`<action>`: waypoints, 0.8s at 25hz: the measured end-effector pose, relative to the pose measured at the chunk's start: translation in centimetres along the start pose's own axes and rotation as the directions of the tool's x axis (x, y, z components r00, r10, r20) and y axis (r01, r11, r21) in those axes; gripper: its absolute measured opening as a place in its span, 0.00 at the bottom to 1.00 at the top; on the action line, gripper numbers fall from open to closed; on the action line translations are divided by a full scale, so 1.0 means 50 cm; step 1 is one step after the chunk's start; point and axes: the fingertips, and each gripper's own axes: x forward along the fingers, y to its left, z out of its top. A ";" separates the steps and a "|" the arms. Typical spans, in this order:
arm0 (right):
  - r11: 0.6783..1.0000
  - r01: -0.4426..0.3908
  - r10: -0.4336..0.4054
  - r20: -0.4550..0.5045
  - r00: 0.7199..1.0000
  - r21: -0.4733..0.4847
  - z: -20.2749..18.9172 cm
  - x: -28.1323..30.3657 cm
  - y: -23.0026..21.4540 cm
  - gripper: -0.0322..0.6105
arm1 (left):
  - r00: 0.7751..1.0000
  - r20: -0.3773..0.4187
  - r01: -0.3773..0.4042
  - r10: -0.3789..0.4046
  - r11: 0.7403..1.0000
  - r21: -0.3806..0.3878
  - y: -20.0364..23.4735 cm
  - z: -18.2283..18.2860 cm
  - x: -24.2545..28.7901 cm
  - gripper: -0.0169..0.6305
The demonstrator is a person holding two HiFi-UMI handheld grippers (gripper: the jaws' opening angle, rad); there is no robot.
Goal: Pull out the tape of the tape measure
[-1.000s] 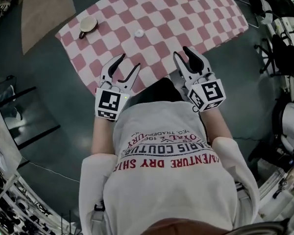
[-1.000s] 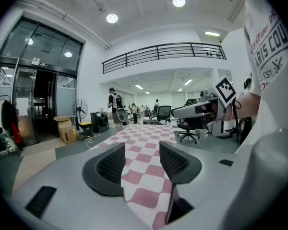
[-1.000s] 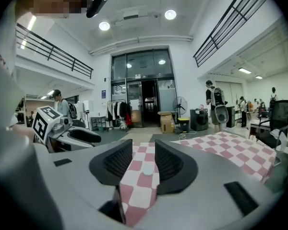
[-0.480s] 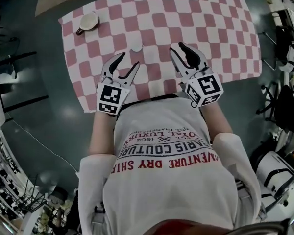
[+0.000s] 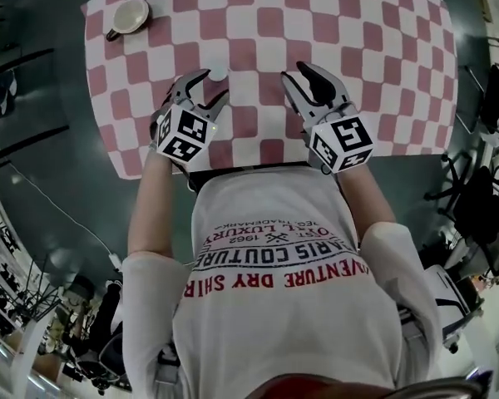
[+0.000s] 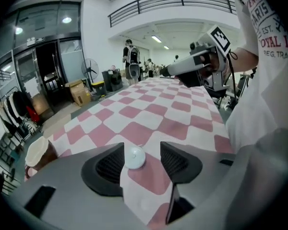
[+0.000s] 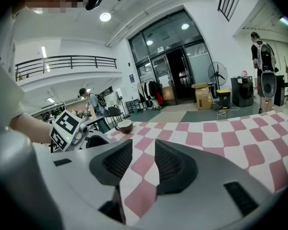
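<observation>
A small round white tape measure lies on the red-and-white checked tablecloth. My left gripper tilts down over it, open, and its jaws have just been opening slightly. In the left gripper view the tape measure sits between the jaw tips, close to the left pad, and neither pad presses on it. My right gripper hovers open over the cloth to the right, with nothing between its jaws. No tape is pulled out.
A brown-and-cream cup stands at the table's far left corner. The near table edge runs just in front of the person's torso. Chairs and equipment stand on the dark floor around the table; people stand far off.
Both grippers have moved forward and down over the table. The left gripper has tipped downward and now brackets the tape measure, which lay ahead of it before.
</observation>
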 end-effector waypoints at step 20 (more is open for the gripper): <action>0.994 -0.102 0.098 -0.076 0.992 -0.048 -0.038 0.077 -0.021 0.30 | 0.905 -0.336 0.326 -0.262 0.933 0.150 0.023 -0.066 0.114 0.48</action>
